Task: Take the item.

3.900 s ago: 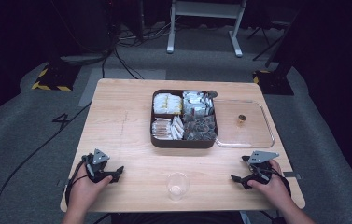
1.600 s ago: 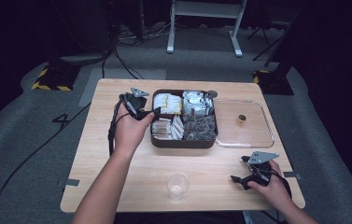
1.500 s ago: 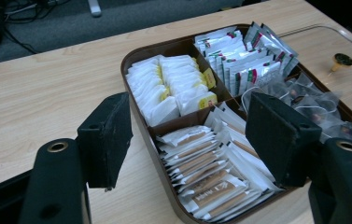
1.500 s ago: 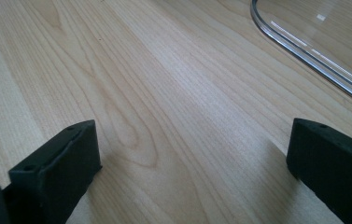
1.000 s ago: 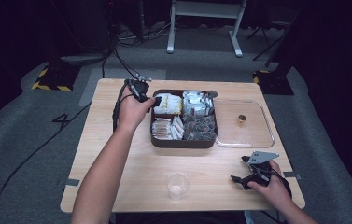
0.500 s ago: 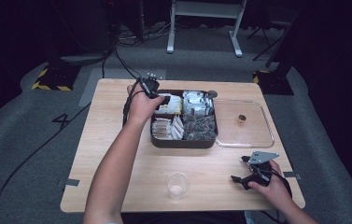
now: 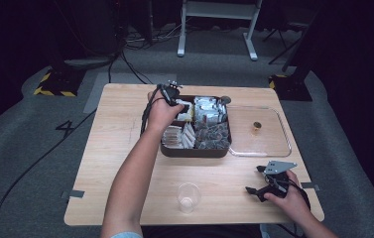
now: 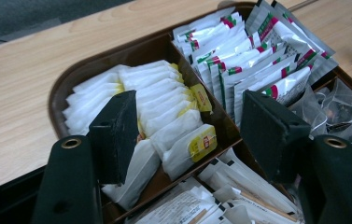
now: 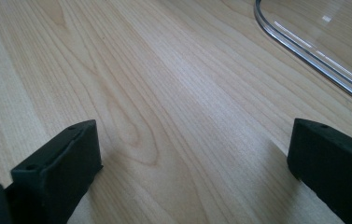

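The white tea bags [image 8: 164, 116] with yellow tags are lying packed in the far-left compartment of the brown tray [image 7: 194, 151], which is sitting at the middle of the desk [image 7: 115, 148], and they are what the left gripper [image 7: 175, 99] is now closing in on. A few seconds back this gripper was resting near the desk's front-left corner; since then the arm has been stretching forward, passing along the tray's left side and arriving over that compartment. In the left gripper view its jaws are standing wide apart with nothing between them, straddling the row of bags from above, so the reach seems to be ending and a pick is probably about to begin. The right gripper [image 7: 264, 186] is staying where it was, resting on the desk near the front-right, jaws spread and empty, close to the clear lid [image 7: 274, 144] lying beside the tray. A clear plastic cup [image 7: 188, 197] is standing at the front edge, likely waiting for a bag.
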The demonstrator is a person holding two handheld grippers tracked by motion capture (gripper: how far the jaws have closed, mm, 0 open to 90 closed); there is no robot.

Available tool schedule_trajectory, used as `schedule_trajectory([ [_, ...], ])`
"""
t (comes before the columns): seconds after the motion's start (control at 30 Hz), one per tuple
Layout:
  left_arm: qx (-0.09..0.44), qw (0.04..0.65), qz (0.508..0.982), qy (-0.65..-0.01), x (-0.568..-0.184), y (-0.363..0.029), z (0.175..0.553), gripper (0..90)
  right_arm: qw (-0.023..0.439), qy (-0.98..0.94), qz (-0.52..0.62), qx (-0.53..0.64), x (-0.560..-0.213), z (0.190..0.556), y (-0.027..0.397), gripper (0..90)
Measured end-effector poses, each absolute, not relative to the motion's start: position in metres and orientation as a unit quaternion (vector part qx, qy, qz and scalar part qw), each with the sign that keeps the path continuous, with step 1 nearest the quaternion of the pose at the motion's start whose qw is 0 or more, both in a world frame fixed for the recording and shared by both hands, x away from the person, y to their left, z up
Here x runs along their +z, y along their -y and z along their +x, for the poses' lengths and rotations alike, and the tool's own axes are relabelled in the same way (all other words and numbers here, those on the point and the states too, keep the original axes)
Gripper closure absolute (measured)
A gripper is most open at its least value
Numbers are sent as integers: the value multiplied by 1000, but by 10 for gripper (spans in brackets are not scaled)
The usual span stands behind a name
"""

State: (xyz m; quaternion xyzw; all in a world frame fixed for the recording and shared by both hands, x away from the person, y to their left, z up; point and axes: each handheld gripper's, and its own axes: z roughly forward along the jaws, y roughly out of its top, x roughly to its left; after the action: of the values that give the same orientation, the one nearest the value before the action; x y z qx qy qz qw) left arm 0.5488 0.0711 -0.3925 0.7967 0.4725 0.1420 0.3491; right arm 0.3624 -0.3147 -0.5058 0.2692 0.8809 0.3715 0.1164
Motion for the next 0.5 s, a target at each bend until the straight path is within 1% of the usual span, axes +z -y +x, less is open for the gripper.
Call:
schedule_trajectory([
  [0.13, 134, 343, 797, -480, -401, -67, 552, 385, 116, -881, 269, 371, -506, 362, 315, 29],
  [0.17, 129, 339, 799, -480, -406, -66, 555, 401, 116, -881, 269, 371, -506, 362, 315, 28],
  [0.33, 128, 325, 806, -478, -415, -64, 558, 411, 116, -881, 269, 371, -506, 362, 315, 28],
  [0.5, 122, 326, 805, -481, -423, -64, 562, 439, 116, -881, 268, 371, -506, 362, 315, 29],
])
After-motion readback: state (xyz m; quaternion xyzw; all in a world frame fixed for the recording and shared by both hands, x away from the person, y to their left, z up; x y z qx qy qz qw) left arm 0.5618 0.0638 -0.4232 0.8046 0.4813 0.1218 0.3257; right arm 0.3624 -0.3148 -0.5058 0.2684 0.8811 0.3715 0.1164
